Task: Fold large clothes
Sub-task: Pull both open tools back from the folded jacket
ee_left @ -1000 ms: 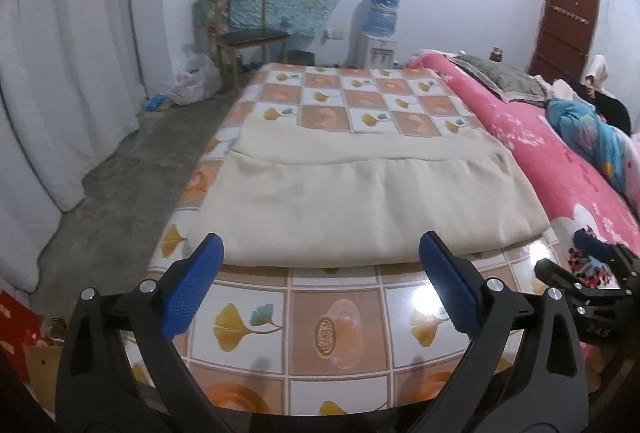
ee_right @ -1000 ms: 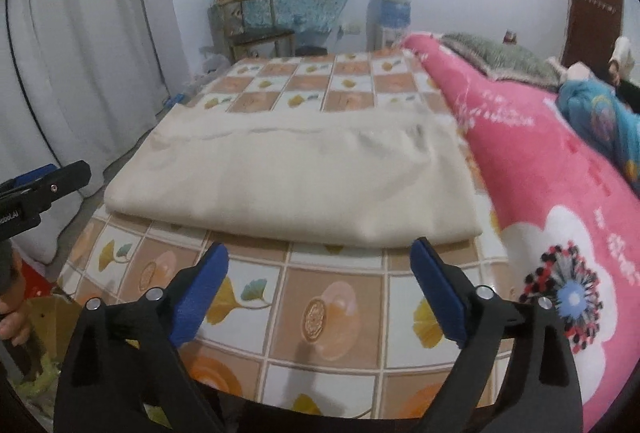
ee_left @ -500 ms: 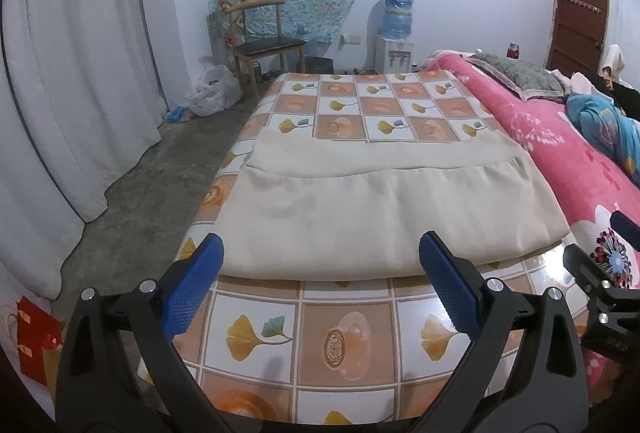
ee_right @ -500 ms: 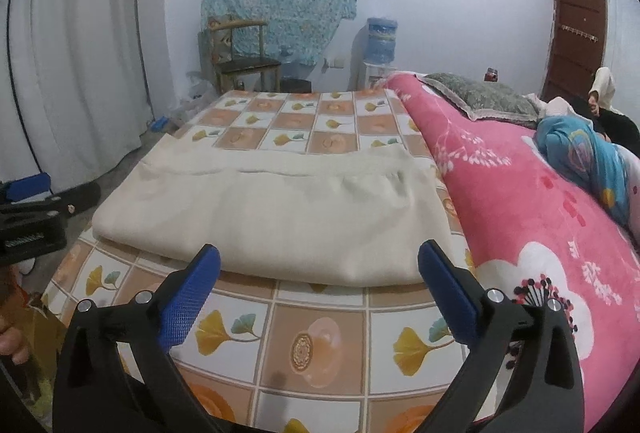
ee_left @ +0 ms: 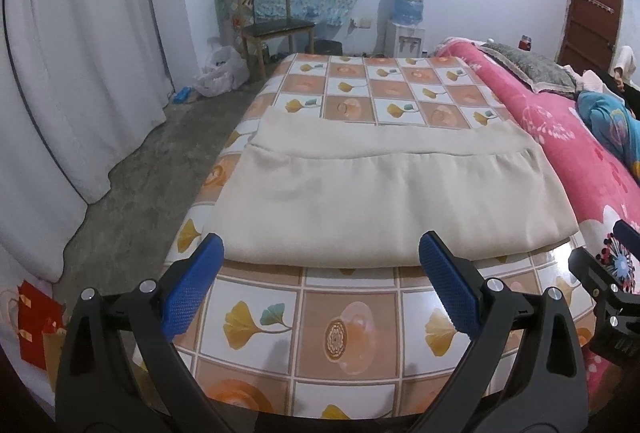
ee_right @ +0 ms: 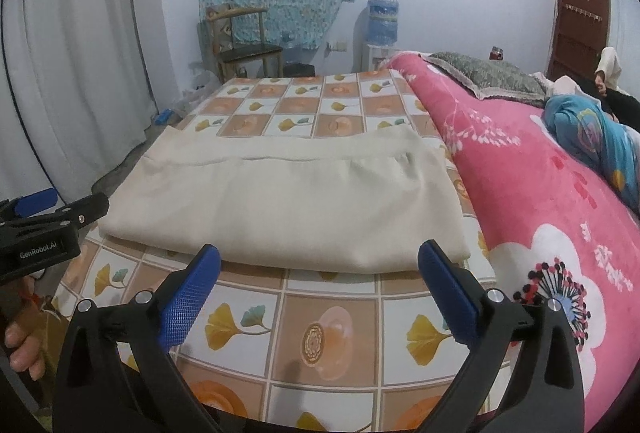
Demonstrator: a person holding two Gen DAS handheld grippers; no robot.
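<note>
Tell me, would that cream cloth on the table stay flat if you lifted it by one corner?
Probably not. The cloth lies in soft layers with a rounded folded edge and small puckers along a seam, so it looks floppy and would likely sag and unfold. It seems thick, so perhaps heavyish. The tablecloth is glossy, so a push may slide it.

Each gripper, the left gripper [ee_left: 320, 273] and the right gripper [ee_right: 320, 273], is a matte black plastic fork with silver screw heads at its joints and blue, knurled pads lining its jaws, and the left one's body carries white "GenRobot.AI" lettering.
</note>
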